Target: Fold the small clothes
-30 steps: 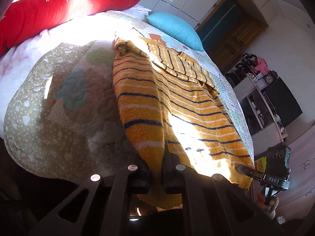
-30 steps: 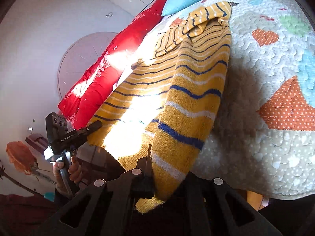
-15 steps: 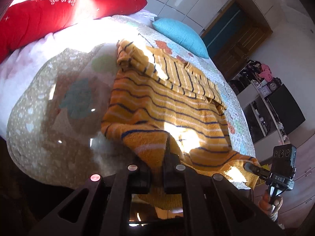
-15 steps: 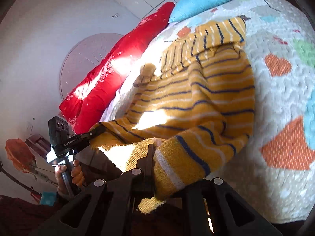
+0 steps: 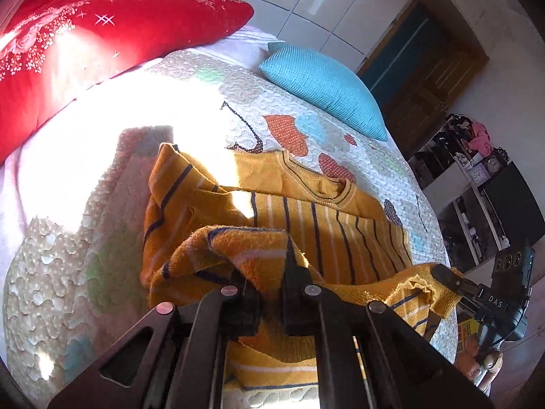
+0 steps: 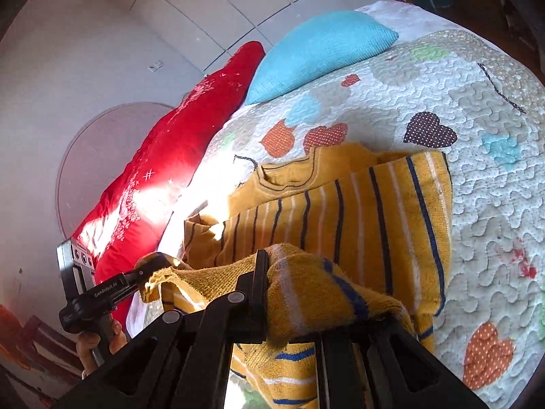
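A yellow sweater [image 5: 340,235] [image 6: 357,211] with navy and white stripes lies on the quilted bedspread [image 5: 306,119] [image 6: 442,85]. Its collar [image 5: 327,187] [image 6: 289,173] points toward the pillows. My left gripper [image 5: 269,269] [image 6: 150,266] is shut on one hem corner. My right gripper [image 6: 293,272] [image 5: 439,271] is shut on the other corner, and cloth drapes over its right finger. The hem hangs stretched between both grippers, just above the sweater's striped body, which is doubled over underneath.
A red pillow [image 5: 102,34] [image 6: 170,170] and a blue cushion [image 5: 323,85] [image 6: 323,47] lie at the head of the bed. Dark shelves with clutter [image 5: 477,187] and a wooden door [image 5: 419,68] stand beyond the bed's right side. A hand [image 5: 483,368] [image 6: 98,341] grips each handle.
Both grippers have travelled up the bed toward the pillows, carrying the hem over the sweater's body. The sweater, stretched long before, is now folded roughly in half.
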